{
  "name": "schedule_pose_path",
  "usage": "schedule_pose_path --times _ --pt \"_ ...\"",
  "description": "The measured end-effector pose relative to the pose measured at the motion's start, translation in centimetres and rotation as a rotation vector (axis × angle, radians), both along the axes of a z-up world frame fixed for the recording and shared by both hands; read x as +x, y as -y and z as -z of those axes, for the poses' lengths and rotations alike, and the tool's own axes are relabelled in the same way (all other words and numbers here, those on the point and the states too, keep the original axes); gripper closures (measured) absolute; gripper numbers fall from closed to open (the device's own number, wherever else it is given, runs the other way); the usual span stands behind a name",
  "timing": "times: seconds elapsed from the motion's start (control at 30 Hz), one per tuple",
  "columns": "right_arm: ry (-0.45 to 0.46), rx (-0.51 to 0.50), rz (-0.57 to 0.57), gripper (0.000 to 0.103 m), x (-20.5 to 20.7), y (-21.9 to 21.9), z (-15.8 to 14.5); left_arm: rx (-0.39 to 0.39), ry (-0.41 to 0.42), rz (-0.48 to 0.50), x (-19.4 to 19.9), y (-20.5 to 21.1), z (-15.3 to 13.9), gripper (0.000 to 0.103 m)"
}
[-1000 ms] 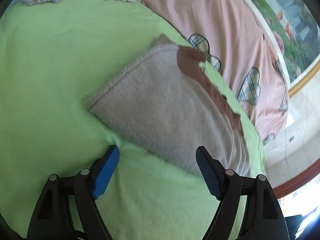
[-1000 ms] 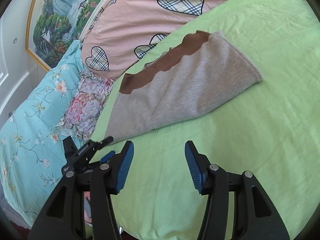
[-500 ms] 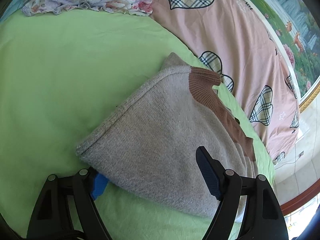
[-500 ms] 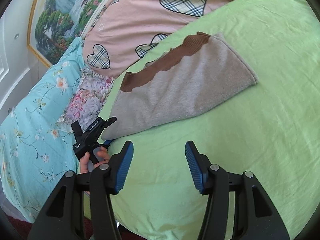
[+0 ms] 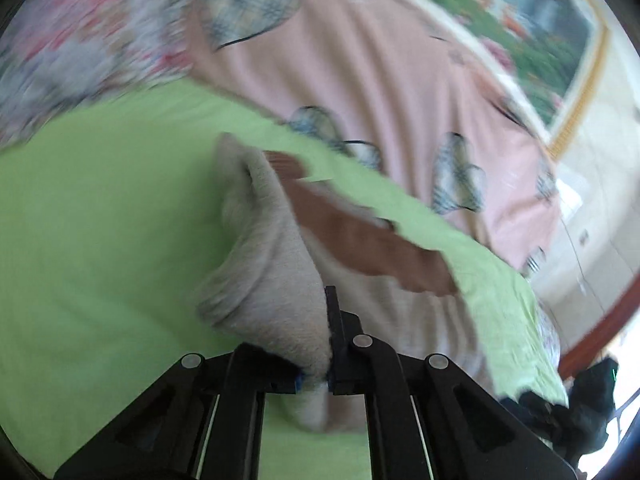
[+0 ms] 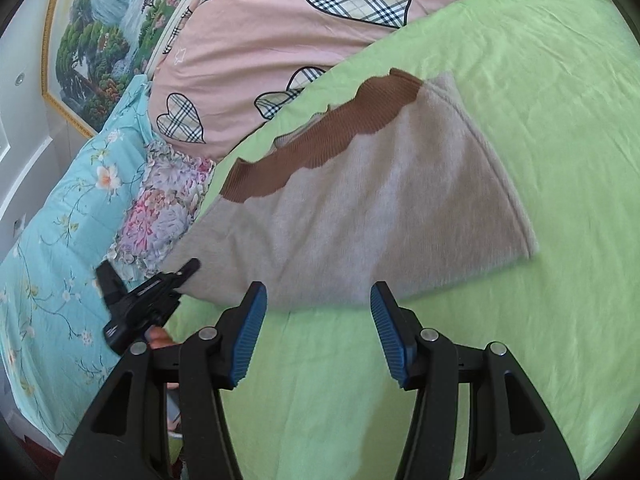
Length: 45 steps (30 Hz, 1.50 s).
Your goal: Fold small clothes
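Grey sweater (image 6: 372, 200) with brown ribbed trim (image 6: 320, 136) lying on green sheet (image 6: 540, 120), trim edge toward the pink quilt. Folded flat in the right wrist view, far corner squared off at the right. In the left wrist view (badly blurred), near corner of sweater (image 5: 276, 280) raised off the sheet and bunched into a ridge running away from the camera; brown trim (image 5: 360, 236) exposed alongside the ridge.

Left gripper (image 5: 314, 380): fingers together, clamped on the sweater corner, grey knit pinched between the blue pads and bulging out below them. Seen from the right wrist view as a black shape (image 6: 144, 304) at the sweater's left corner, a person's hand (image 6: 158, 338) partly visible behind it; grip itself not resolvable from that side.

Right gripper (image 6: 316, 332): fingers apart, blue pads (image 6: 248, 340) on either side of bare green sheet, just short of the sweater's near edge. Nothing between them. Tips appear close to the knit but probably not touching.

Surroundings: pink quilt (image 6: 280, 32) with plaid hearts behind the sweater, overlapping the sheet's far edge. Floral pillow (image 6: 168, 200) and light blue flowered cover (image 6: 60, 220) at left of the right wrist view. Framed landscape painting (image 6: 104, 40) on the wall beyond the quilt.
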State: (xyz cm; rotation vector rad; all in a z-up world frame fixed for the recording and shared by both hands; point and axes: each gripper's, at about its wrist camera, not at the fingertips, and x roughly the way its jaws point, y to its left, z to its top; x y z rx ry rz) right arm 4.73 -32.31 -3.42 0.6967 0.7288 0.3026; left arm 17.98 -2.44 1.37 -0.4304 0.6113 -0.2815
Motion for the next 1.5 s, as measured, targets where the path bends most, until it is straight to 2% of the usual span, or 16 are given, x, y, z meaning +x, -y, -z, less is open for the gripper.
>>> schedule_pose_path --times 0.13,0.2,0.27,0.37,0.5,0.63,0.77,0.87,0.93,1.03,1.17,1.23,1.27,1.3,1.4,1.5 --pt "0.002 0.065 -0.075 0.041 4.7 1.7 -1.5 0.098 0.050 0.191 -0.8 7.8 -1.0 0.098" --pt "0.008 0.110 -0.121 0.019 7.0 1.9 -1.8 0.147 0.027 0.249 -0.7 10.6 0.2 0.098" --pt "0.008 0.180 -0.175 0.016 9.8 2.0 -1.6 0.187 -0.021 0.298 -0.5 12.7 1.9 0.098" --pt "-0.048 0.201 -0.237 0.016 13.6 1.4 -0.5 0.200 -0.065 0.331 -0.2 14.0 3.5 0.098" --pt "-0.091 0.130 -0.284 0.017 17.7 -0.7 0.4 0.220 -0.078 0.338 0.0 14.6 4.1 0.098" --pt "-0.125 0.090 -0.285 0.038 21.1 -2.3 1.1 0.196 -0.084 0.340 0.3 14.0 3.6 0.098" --pt "-0.126 0.102 -0.183 0.038 20.9 -0.2 1.1 0.129 -0.100 0.330 0.5 12.1 2.5 0.097" --pt "-0.135 0.081 -0.152 0.025 18.7 1.3 0.8 0.109 -0.095 0.327 0.4 11.6 1.9 0.097" --pt "-0.171 0.116 -0.185 0.021 17.6 1.7 1.3 0.093 -0.094 0.328 0.4 11.4 1.7 0.097" --pt "-0.200 0.270 -0.304 0.021 17.2 1.2 2.3 0.093 -0.092 0.325 0.1 11.5 1.7 0.097" --pt "-0.174 0.265 -0.335 0.021 19.6 -0.5 2.0 0.152 -0.085 0.326 -0.2 12.4 1.5 0.097" --pt "-0.178 0.260 -0.333 0.032 21.7 -1.2 2.4 0.186 -0.079 0.325 -0.3 12.8 1.4 0.097" --pt "-0.182 0.246 -0.328 0.068 22.7 -1.4 2.7 0.200 -0.077 0.326 -0.3 13.1 1.3 0.097" --pt "-0.189 0.240 -0.309 0.079 23.4 -1.3 2.9 0.213 -0.074 0.333 -0.3 13.4 1.0 0.097" --pt "-0.082 0.192 -0.295 0.082 22.9 -0.7 0.1 0.234 -0.029 0.374 -0.6 15.2 -0.4 0.097" --pt "0.070 0.026 -0.278 0.083 20.5 1.0 -4.2 0.241 0.010 0.449 -0.9 18.7 -1.3 0.097"
